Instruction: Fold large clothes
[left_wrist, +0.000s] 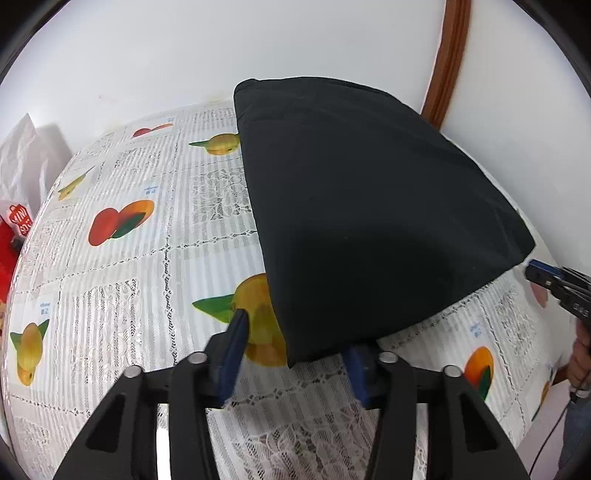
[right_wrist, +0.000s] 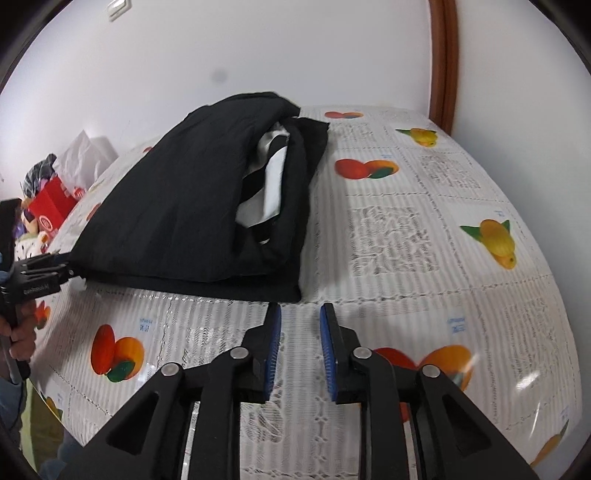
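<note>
Left gripper: jaws spread, blue pads either side of the near corner of the folded black garment, nothing clamped; right gripper: jaws parted and empty, just short of the garment's near edge; garment lies folded on the table toward its far edge, a white striped layer showing in the fold; fruit-print cloth covers the table; red bag beyond the left edge.
</note>
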